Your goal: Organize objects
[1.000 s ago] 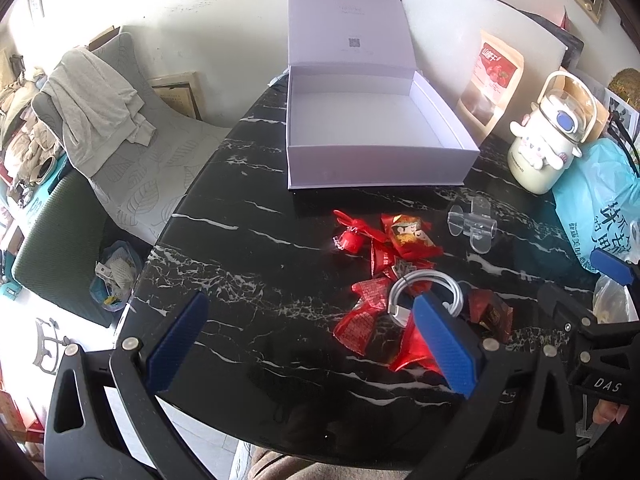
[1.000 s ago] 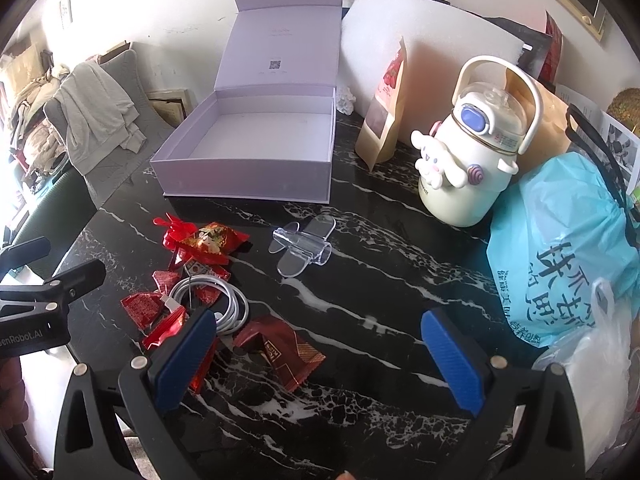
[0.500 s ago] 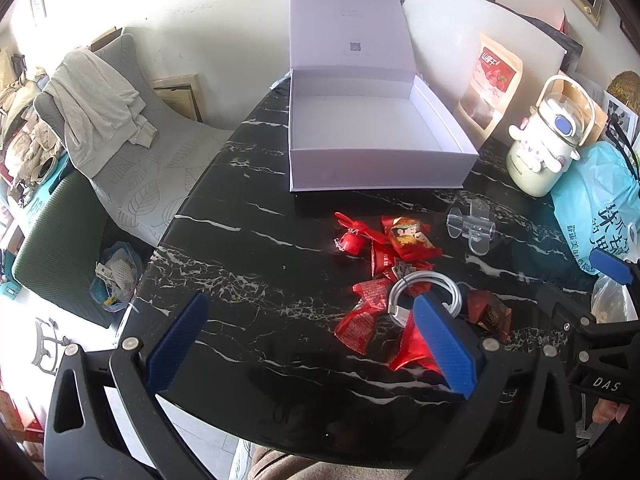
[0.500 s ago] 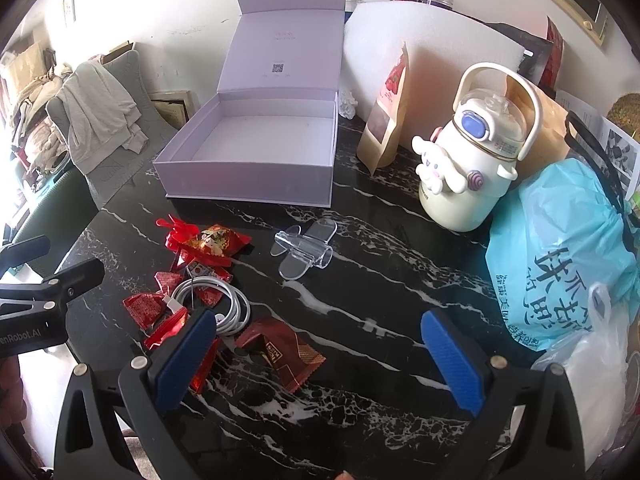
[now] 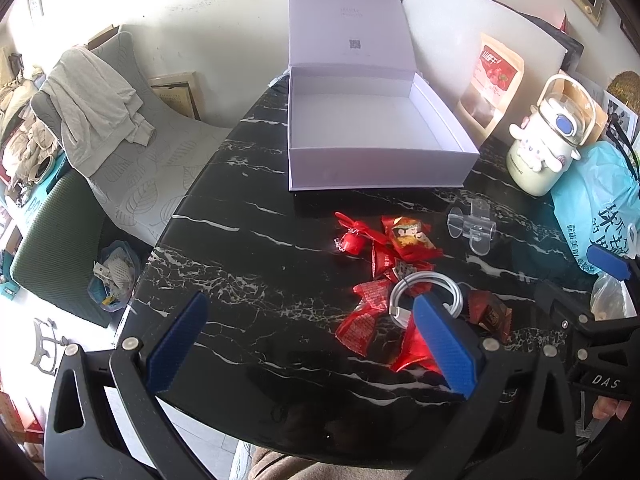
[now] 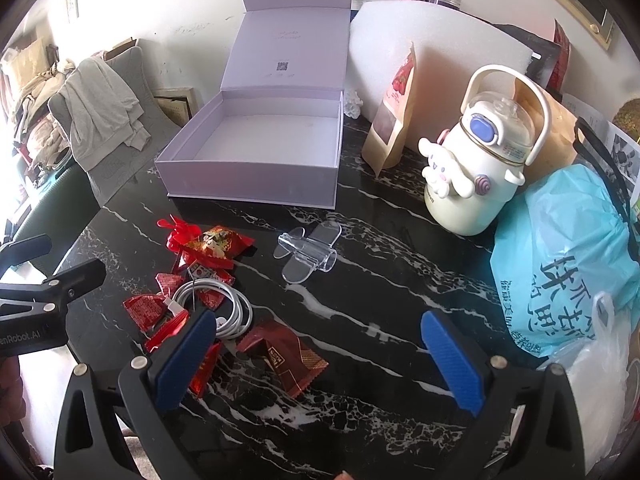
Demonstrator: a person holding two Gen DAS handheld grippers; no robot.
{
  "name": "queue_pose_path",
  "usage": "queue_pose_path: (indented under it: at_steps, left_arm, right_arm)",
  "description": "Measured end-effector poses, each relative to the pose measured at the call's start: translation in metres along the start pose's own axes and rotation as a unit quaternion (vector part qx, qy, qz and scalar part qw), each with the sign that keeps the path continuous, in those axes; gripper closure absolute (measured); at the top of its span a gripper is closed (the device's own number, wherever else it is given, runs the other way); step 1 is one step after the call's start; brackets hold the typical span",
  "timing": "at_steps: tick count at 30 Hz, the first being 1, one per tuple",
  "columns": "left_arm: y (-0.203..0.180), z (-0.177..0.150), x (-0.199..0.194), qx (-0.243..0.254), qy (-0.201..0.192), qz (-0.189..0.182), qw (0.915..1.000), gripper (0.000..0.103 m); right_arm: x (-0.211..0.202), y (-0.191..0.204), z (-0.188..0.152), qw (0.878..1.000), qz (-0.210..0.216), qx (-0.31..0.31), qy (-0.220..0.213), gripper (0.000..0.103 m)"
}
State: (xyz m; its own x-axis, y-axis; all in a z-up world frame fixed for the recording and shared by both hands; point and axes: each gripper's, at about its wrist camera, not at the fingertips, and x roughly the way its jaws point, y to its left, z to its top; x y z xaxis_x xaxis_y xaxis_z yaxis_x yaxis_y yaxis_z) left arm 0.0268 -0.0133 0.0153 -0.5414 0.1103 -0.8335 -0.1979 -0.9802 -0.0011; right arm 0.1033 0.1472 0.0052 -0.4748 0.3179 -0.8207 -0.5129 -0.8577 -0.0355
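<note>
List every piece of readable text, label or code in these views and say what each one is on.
"DAS": the right gripper's black frame, seen from the left wrist view.
"enRoboL.AI", cut off at the edge: the left gripper's frame, seen from the right wrist view.
Large dark Chinese characters on the blue plastic bag: not legible to me.
Red label on the kraft snack pouch: blurred.
QR code and faint print inside the lilac box lid: too small.
Red candy wrappers: print unreadable.
</note>
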Motion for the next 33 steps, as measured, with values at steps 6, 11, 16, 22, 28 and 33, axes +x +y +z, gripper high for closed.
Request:
queue_pose_path:
  at_steps: [6, 11, 16, 22, 28, 33]
  left_arm:
    - [0.001, 0.000, 0.008, 0.005, 0.010, -0.007, 0.9999, 0.000]
    - [0.001, -0.004, 0.015, 0.005, 0.021, -0.015, 0.9997, 0.000]
    - [0.001, -0.011, 0.019, 0.005, 0.033, -0.021, 0.9992, 0.000]
    - [0.000, -0.022, 0.024, 0.007, 0.045, -0.033, 0.9984, 0.000]
    - [-0.001, -0.032, 0.034, 0.011, 0.060, -0.038, 0.9974, 0.000]
    - [0.001, -0.039, 0.041, 0.012, 0.061, -0.044, 0.9971, 0.001]
  right_arm:
    - [0.006, 0.001, 0.001, 1.000, 0.003, -0.003, 0.004, 0.001]
    - [0.013, 0.003, -0.003, 1.000, 0.004, -0.004, 0.010, 0.001]
    - [0.014, 0.003, -0.010, 1.000, 0.007, -0.005, 0.013, 0.001]
    - [0.016, 0.003, -0.021, 1.000, 0.008, -0.007, 0.020, 0.001]
    - [0.020, 0.001, -0.033, 1.000, 0.014, 0.004, 0.026, 0.001]
    - [0.026, 0.003, -0.044, 0.999, 0.009, 0.014, 0.037, 0.001]
